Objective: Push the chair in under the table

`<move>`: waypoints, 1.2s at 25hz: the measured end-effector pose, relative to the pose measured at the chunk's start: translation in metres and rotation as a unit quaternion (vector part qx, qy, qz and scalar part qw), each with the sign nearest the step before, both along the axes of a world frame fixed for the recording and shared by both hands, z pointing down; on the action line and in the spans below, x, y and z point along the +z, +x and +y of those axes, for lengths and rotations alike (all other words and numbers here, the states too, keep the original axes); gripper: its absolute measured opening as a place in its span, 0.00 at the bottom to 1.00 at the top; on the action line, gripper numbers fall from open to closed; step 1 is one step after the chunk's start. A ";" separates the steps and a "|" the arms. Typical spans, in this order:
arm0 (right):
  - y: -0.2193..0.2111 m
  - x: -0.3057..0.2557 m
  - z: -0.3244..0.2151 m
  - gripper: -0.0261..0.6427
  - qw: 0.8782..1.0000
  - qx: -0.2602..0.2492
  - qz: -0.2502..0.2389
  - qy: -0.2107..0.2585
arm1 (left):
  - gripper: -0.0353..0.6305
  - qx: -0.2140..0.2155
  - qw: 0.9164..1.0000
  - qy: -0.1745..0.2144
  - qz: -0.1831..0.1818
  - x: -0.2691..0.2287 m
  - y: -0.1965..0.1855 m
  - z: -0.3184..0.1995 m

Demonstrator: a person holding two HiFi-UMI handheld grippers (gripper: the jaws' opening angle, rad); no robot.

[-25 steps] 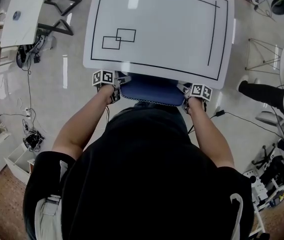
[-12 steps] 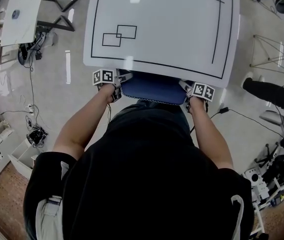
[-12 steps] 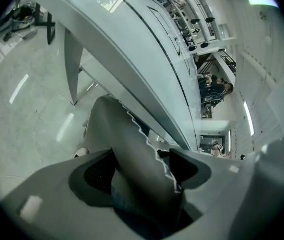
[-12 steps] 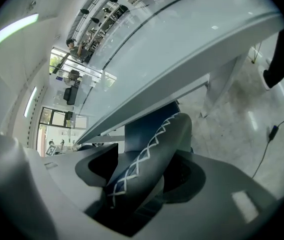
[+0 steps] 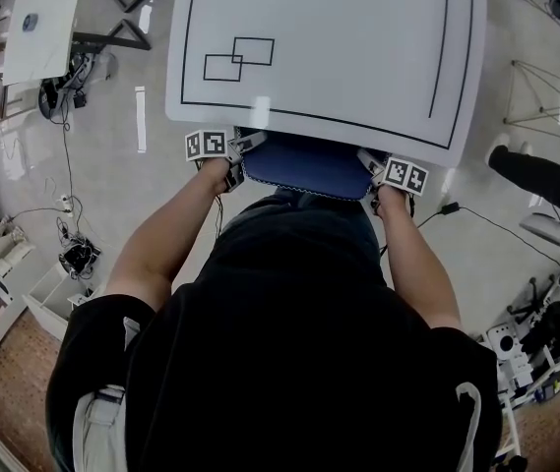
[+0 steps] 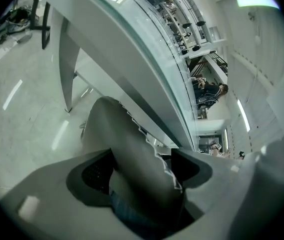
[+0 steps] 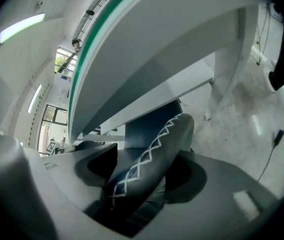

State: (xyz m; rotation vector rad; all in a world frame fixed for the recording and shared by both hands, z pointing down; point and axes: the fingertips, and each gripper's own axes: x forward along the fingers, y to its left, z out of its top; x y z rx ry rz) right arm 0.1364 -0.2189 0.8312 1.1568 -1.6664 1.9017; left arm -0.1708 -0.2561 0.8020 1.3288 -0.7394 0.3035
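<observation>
Starting at the far left of the head view, a side table [image 5: 43, 18] stands well apart on the pale floor [image 5: 112, 185], with a tangle of cables [image 5: 75, 256] lower down.

Next comes the left gripper [image 5: 241, 150], held at the left corner of the chair [image 5: 304, 165]. In the left gripper view the padded edge of the chair's back runs between its jaws. They have just been opening and stand loose around the edge, with a gap on one side.

The chair is dark blue. Only its back shows, as a strip along the near edge of the table [image 5: 358, 57]; the rest is tucked out of sight beneath the white top with its black outline. The person [image 5: 289, 342], in a black top, stands right behind it, one arm reaching to each corner.

The right gripper [image 5: 373, 170] sits at the chair's right corner. Its jaws have been opening too, and the stitched edge of the back lies between them. The pads seem to be just off it, though the dark padding makes that hard to judge.

Farther right, a cord [image 5: 501, 232] trails over the floor, and someone's leg [image 5: 540, 180] reaches in from the edge.
</observation>
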 end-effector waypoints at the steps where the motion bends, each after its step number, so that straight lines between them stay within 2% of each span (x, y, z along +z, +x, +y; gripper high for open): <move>1: 0.000 0.001 0.001 0.50 1.000 -0.001 0.000 0.002 | 0.75 0.002 1.000 0.001 0.000 0.001 0.000 0.002; 16: 0.011 0.020 0.009 0.50 0.998 -0.049 0.036 0.009 | 0.75 0.044 0.999 -0.007 -0.021 0.027 0.009 0.032; 24: 0.021 0.042 0.002 0.48 0.996 -0.067 0.064 0.008 | 0.75 0.041 0.999 -0.014 -0.023 0.039 0.014 0.031; 30: 0.023 0.043 0.000 0.49 0.996 -0.069 0.059 -0.001 | 0.75 0.044 0.999 -0.015 -0.024 0.039 0.017 0.032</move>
